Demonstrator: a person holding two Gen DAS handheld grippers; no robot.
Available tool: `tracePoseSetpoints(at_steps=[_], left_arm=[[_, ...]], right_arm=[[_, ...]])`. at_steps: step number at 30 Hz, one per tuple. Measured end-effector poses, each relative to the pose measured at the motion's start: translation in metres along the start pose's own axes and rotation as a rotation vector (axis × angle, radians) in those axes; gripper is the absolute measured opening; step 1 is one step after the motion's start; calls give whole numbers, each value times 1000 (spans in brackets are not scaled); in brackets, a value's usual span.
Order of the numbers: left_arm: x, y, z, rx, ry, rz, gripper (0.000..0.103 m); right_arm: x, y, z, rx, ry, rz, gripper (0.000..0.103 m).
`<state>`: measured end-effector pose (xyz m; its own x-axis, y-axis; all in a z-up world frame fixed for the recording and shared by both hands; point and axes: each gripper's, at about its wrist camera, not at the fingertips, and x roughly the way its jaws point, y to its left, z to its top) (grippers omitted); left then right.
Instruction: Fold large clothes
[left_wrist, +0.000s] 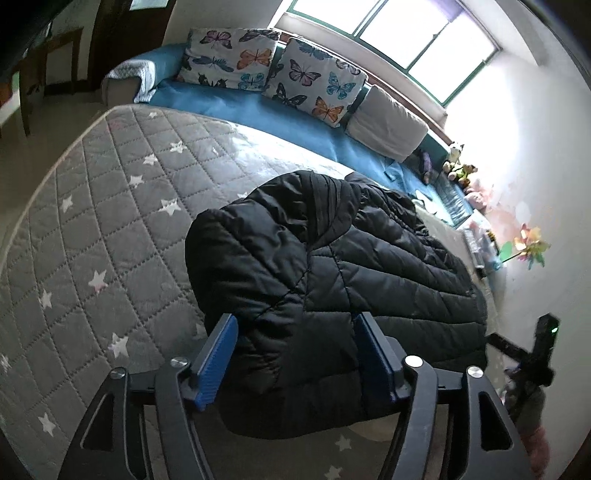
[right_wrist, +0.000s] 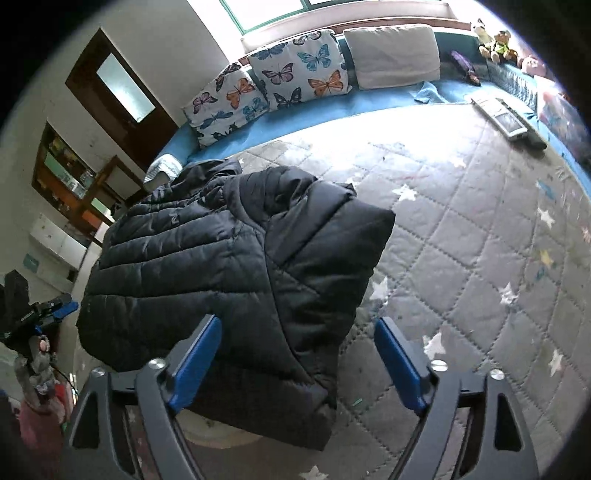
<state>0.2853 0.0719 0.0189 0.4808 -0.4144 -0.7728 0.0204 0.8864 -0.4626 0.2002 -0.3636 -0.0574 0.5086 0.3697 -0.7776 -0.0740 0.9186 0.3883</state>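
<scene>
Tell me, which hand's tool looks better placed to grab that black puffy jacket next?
Probably the left. The left tool is open with the black jacket bulging between its blue fingers. The right tool is also open, but sits at the jacket's edge, half over the quilt.

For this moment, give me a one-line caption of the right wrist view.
Open right gripper hovers over a folded black jacket on the star-patterned quilt.
</scene>
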Motion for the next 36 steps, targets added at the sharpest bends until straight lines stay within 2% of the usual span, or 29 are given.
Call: tracePoseSetpoints(at_steps=[1,4,9,14,24,32,36], left_arm=[[-2,6,0,-24,2,-31,74],[-4,22,1,-88,4,-90,77],[-1,45,1,-166,23,-129,78],[17,71,-1,-256,69,-187,78],[49,92,1,-318,102,-232,82],[68,87,12,-335,122,-246,86],[81,87,18,-380,150,-270,87]], right_arm=[[2,-2,-1,6,7,15,102],[7,-7,-5,24,19,56,103],[17,-15,-6,54,38,108,103],[28,-23,-5,83,60,125,103],[46,-35,1,146,104,205,103],[56,-37,7,166,140,264,103],[55,-39,5,171,164,286,103]])
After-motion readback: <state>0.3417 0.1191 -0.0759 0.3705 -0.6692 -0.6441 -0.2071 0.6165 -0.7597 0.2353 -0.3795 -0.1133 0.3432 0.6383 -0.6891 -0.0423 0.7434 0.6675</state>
